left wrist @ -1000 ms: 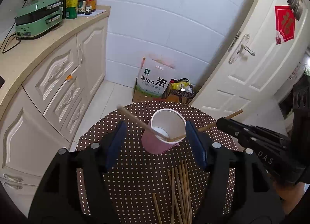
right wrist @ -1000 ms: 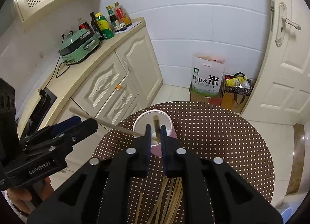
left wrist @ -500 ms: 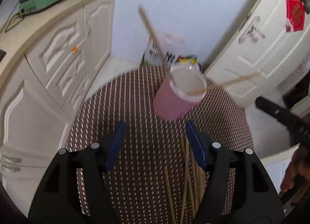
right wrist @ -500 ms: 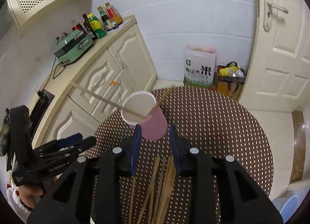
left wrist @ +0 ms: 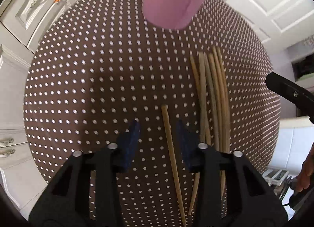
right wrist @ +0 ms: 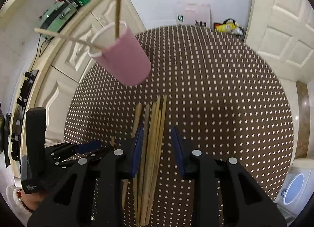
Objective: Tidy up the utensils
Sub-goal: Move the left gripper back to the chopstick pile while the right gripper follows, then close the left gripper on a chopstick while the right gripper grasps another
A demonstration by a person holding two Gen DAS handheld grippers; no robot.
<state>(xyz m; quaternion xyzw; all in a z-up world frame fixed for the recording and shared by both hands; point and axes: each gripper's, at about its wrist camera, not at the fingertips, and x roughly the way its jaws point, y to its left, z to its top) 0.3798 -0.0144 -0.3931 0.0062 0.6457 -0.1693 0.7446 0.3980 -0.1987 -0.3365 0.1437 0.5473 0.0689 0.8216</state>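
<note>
My left hand-held gripper [left wrist: 158,128] is closing around one lone chopstick [left wrist: 170,148] on the counter [left wrist: 88,79]; my right hand-held gripper [right wrist: 156,138], narrow and empty, straddles the bundle [right wrist: 153,148] and may grab several.

both wrist cameras look steeply down from close above the dotted table [left wrist: 98,70], sharing the chopsticks [right wrist: 155,128] and pink cup [right wrist: 125,58].

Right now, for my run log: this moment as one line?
left gripper: closing around single chopstick | right gripper: open over chopstick bundle | pink cup: two chopsticks inside
</note>
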